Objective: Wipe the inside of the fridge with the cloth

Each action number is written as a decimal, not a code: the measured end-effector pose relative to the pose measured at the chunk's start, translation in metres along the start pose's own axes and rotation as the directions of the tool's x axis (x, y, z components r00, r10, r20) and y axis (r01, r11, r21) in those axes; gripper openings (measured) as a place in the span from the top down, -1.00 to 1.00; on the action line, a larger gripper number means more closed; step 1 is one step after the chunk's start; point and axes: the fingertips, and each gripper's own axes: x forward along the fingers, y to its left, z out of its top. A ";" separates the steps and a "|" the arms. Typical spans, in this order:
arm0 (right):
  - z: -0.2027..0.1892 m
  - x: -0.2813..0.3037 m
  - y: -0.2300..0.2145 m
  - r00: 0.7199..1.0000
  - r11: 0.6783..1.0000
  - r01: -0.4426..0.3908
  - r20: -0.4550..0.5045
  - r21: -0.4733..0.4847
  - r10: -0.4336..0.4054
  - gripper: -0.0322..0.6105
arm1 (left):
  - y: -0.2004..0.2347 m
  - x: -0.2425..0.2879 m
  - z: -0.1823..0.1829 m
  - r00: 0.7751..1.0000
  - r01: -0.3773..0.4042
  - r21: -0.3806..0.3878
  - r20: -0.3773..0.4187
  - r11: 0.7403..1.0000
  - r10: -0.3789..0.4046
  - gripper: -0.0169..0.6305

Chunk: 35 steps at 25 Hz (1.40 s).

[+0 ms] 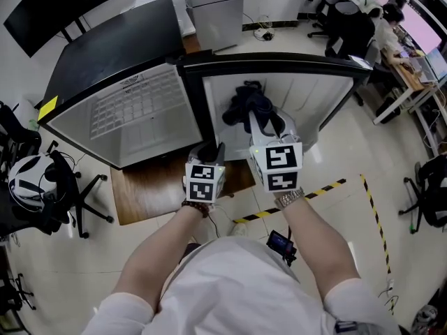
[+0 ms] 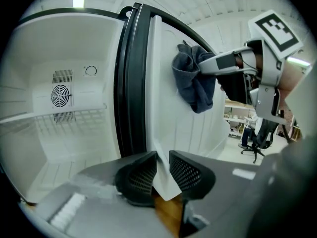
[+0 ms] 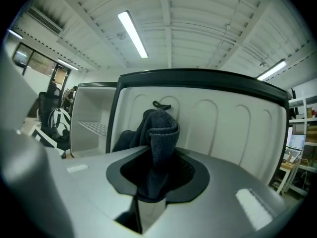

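Your right gripper (image 3: pixel 156 176) clamps the cloth (image 3: pixel 161 133), centre frame; press it flat against the door liner (image 3: pixel 228 128); left gripper (image 2: pixel 162 168) seemingly pinches the door edge (image 2: pixel 165 182), hold steady

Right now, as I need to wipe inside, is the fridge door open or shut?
Open: the door is swung wide, its white lining and the shelf both in view.

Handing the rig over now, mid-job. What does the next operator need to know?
Grippers: the left hand-held gripper is shut on the lower edge of the open fridge door. The right hand-held gripper is shut on the dark cloth, up at the door's inner liner.
Done: door open, cloth in hand. How much has been wiped can't be told.
Left: wipe the liner, then the main compartment and its wire shelf.
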 end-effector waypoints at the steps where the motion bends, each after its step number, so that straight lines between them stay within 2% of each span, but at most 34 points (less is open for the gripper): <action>1: -0.002 -0.002 -0.007 1.000 1.000 0.014 -0.002 -0.002 -0.014 0.61 | 0.001 0.000 0.000 1.000 -0.001 0.000 0.002 1.000 0.001 0.69; 10: -0.025 -0.022 -0.071 0.988 0.989 0.147 -0.035 -0.008 -0.148 0.61 | 0.000 -0.001 0.005 1.000 -0.001 -0.003 0.016 1.000 0.001 0.69; 22: -0.049 -0.052 -0.152 0.947 0.949 0.314 -0.075 -0.005 -0.313 0.61 | 0.000 -0.002 0.005 1.000 -0.007 -0.005 0.018 1.000 0.007 0.69; 29: -0.054 -0.065 -0.179 0.926 0.929 0.370 -0.087 0.006 -0.368 0.61 | 0.000 -0.002 0.004 1.000 -0.016 -0.005 0.011 1.000 0.016 0.70; 35: -0.054 -0.068 -0.181 0.925 0.928 0.371 -0.087 0.010 -0.369 0.61 | 0.000 -0.002 0.004 1.000 -0.017 -0.005 0.004 1.000 0.017 0.70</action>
